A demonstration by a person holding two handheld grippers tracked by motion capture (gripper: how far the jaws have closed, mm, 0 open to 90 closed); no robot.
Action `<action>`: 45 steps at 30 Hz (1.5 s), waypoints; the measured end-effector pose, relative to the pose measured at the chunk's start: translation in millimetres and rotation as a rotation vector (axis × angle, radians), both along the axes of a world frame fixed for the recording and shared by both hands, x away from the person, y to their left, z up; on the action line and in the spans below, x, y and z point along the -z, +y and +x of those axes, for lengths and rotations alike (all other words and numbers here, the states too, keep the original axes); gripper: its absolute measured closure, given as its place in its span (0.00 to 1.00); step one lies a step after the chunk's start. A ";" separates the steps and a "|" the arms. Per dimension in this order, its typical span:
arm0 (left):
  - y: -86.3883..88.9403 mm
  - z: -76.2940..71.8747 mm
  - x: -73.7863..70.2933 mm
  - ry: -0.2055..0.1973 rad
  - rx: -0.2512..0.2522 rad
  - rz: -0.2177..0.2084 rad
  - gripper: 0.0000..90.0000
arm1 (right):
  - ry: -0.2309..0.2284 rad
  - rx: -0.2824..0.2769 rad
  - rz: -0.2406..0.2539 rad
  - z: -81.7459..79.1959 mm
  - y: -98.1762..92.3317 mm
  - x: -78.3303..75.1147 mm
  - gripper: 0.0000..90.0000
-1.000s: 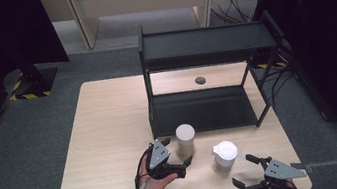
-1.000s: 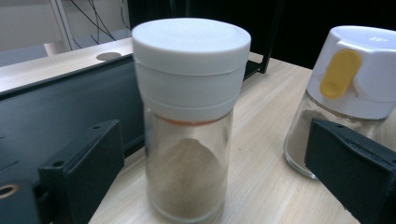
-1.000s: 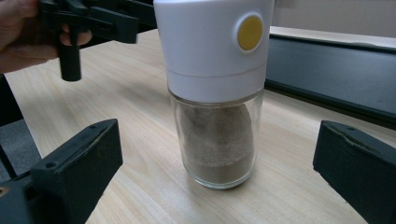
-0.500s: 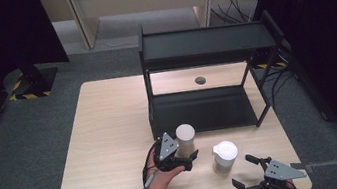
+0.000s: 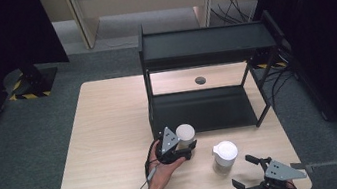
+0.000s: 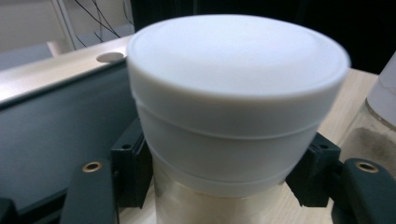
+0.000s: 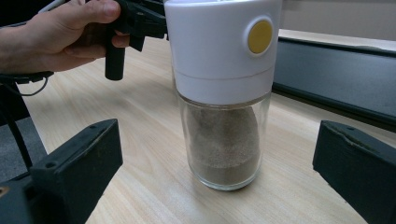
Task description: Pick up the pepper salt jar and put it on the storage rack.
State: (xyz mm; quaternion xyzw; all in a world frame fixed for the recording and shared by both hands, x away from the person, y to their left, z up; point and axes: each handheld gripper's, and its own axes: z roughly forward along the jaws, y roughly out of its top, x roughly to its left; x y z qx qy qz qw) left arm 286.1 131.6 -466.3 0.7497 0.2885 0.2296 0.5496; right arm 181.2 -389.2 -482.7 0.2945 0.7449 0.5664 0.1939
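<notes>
Two jars: both upright on the pale wooden worktop (image 5: 106,134), near its front edge, just ahead of the black shelf rack (image 5: 200,49).
Left gripper (image 5: 180,148): jaws just closed onto the white-capped jar (image 5: 185,136), pads pressed against both flanks below the cap; glass body largely hidden, contents hard to make out.
Left hand (image 5: 160,169): wrapped around the gripper's handle.
Right gripper (image 5: 250,172): jaws spread wide, holding nothing, one either side of the line to the spice jar (image 7: 223,98), clear of its glass.
Spice jar: white lid with yellow button, brown powder inside, just right of the gripped jar.
</notes>
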 end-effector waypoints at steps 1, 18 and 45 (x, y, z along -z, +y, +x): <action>0.0 -1.0 0.0 -0.001 0.000 -0.007 0.39 | 0.000 -0.001 0.000 0.1 0.0 0.0 0.02; 6.3 -3.4 -37.0 0.025 0.067 -0.022 0.39 | -0.002 0.000 0.001 -0.1 -0.2 0.5 0.02; 7.0 20.4 -179.6 -0.003 0.084 -0.020 0.39 | 0.000 0.000 0.011 -0.1 -1.2 0.9 0.02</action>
